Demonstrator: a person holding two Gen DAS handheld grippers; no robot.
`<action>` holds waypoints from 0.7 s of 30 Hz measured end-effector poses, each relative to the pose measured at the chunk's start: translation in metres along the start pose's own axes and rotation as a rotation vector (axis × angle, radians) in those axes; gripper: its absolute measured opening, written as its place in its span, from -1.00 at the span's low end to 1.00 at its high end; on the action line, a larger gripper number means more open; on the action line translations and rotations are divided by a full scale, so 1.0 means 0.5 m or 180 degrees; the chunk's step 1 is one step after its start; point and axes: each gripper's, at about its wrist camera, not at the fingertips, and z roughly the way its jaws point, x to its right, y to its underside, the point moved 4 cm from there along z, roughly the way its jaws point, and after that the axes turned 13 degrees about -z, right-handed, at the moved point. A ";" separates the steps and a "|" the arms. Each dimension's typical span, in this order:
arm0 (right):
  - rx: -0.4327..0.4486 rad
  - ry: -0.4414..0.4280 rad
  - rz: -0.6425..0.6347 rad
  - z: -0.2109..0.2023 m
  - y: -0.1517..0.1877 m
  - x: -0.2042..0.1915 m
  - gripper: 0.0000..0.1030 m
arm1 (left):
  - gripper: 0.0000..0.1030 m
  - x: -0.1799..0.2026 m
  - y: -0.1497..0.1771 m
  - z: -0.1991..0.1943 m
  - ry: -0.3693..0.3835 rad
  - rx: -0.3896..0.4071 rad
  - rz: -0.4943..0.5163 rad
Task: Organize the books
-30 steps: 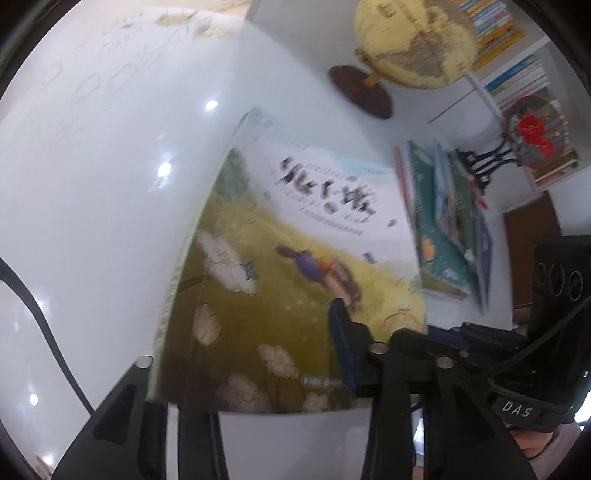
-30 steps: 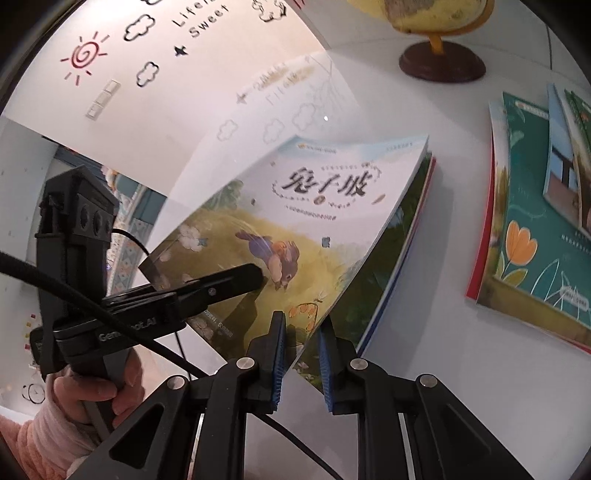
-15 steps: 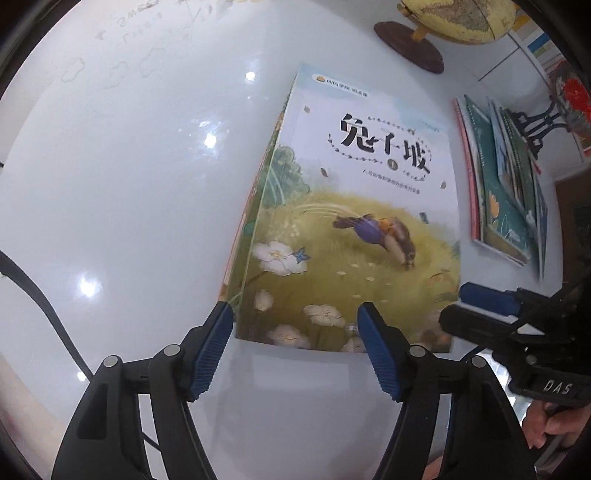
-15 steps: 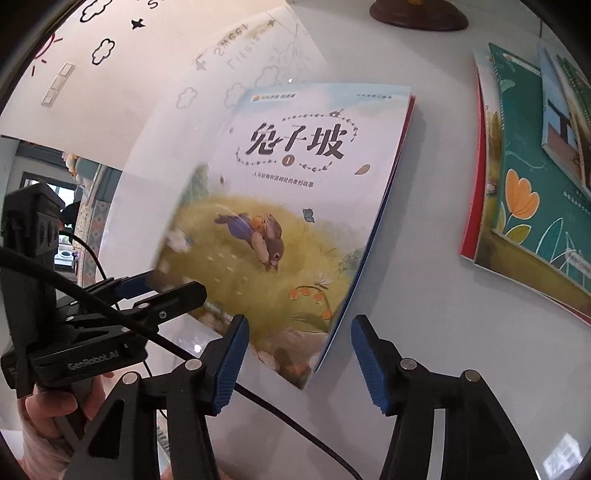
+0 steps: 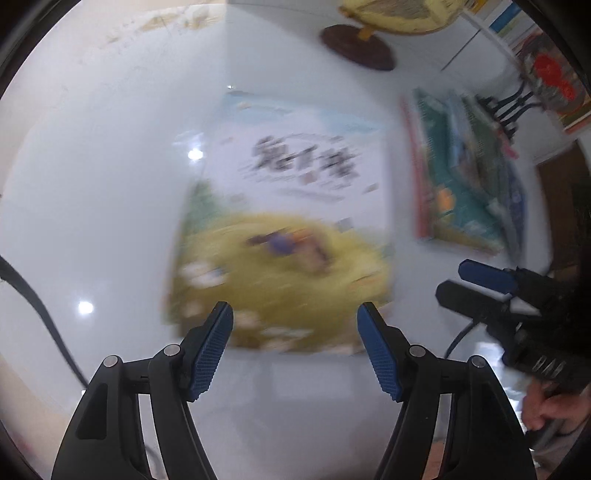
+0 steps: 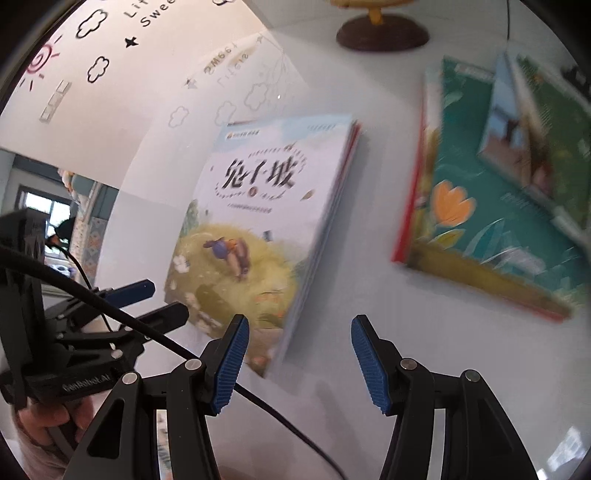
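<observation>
A stack of books topped by a white and yellow picture book (image 5: 284,225) lies flat on the white table (image 5: 103,192); it also shows in the right wrist view (image 6: 258,229). My left gripper (image 5: 295,317) is open and empty, just short of the book's near edge. My right gripper (image 6: 295,332) is open and empty, at the stack's near right corner. A second pile of green and red books (image 6: 498,206) lies to the right, also seen in the left wrist view (image 5: 458,173). Each gripper appears in the other's view, the right (image 5: 480,280) and the left (image 6: 147,299).
A globe on a dark round base (image 5: 358,48) stands at the back of the table, also in the right wrist view (image 6: 380,33). A black rack with a red ornament (image 5: 535,85) and shelves stand at the far right. A black cable (image 6: 258,395) crosses the near table.
One second ago both grippers were shut on the picture book's edge. They opened, the book dropped flat on the stack, and both grippers have drawn back a little.
</observation>
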 end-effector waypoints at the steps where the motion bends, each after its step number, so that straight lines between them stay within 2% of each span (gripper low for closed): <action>1: 0.0047 0.0137 -0.0121 -0.020 0.001 0.007 0.09 | 0.32 0.028 -0.017 -0.003 0.0085 -0.0007 0.0005; 2: 0.0125 0.0393 -0.0319 -0.051 0.001 0.017 0.09 | 0.32 0.055 -0.035 -0.006 0.0115 0.0002 0.0049; 6: 0.0308 0.1288 -0.0850 -0.147 0.025 0.076 0.09 | 0.32 0.205 -0.106 -0.052 0.0126 0.0431 0.0332; 9: 0.0393 0.1836 -0.0962 -0.197 0.061 0.148 0.09 | 0.38 0.280 -0.119 -0.048 0.0100 0.0667 0.0250; 11: 0.0494 0.2099 -0.0843 -0.224 0.089 0.198 0.09 | 0.38 0.317 -0.102 -0.025 0.0222 0.0644 0.0186; 13: 0.0589 0.2135 -0.0538 -0.246 0.129 0.262 0.09 | 0.38 0.364 -0.070 0.008 0.0246 0.0508 0.0384; 16: 0.0642 0.1904 -0.0128 -0.246 0.171 0.346 0.09 | 0.38 0.417 -0.034 0.041 -0.0107 0.0508 0.0809; 18: 0.0674 0.1736 0.0169 -0.246 0.191 0.392 0.09 | 0.38 0.445 -0.022 0.058 -0.0191 0.0488 0.0904; 21: 0.0817 0.1489 0.0581 -0.248 0.213 0.439 0.09 | 0.38 0.468 -0.006 0.074 -0.0168 0.0442 0.0914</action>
